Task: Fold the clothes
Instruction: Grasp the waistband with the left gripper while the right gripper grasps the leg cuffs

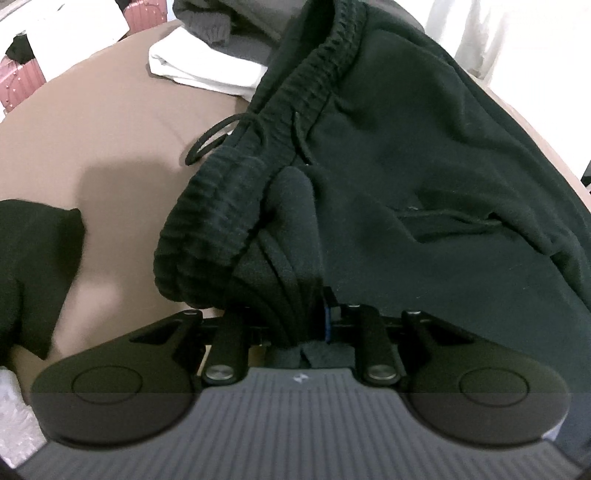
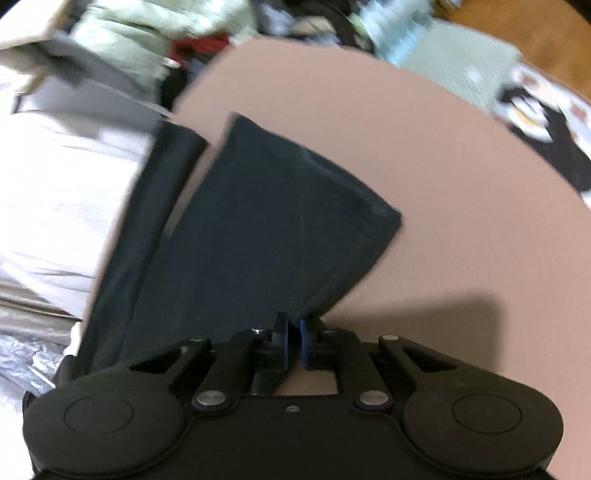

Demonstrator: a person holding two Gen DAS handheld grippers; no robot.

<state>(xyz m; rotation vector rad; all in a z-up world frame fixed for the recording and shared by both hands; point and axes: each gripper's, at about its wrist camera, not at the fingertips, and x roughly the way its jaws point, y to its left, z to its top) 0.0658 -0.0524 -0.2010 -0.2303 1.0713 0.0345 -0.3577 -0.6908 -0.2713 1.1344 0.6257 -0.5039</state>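
**Ana:** Clutter first. In the left wrist view, a folded white cloth (image 1: 207,70) lies at the far side of the tan table (image 1: 110,122), with dark grey clothing (image 1: 221,18) piled on it. A pink suitcase (image 1: 22,77) stands beyond the table edge, and a separate black cloth (image 1: 33,266) sits at the left, apart from the trousers.

**Ben:** And the black sweatpants (image 1: 424,166)?

**Ana:** They fill the middle and right of that view, ribbed waistband (image 1: 229,206) and drawstring (image 1: 218,136) toward the camera, draped over the table.

**Ben:** What's hard to read?

**Ana:** The left gripper (image 1: 314,325) has its fingers buried in bunched fabric, so the pads barely show; only a sliver of blue peeks out. The right wrist view is motion-blurred, and the clutter past the table is smeared beyond naming.

**Ben:** Grips?

**Ana:** Left jaws are clamped on a gathered fold just below the waistband. The right gripper (image 2: 294,332) has its blue pads pinched nearly together on a corner of a dark trouser leg (image 2: 258,229), which fans out on the table ahead of it.

**Ben:** Pose?

**Ana:** Both point steeply down toward the tabletop.
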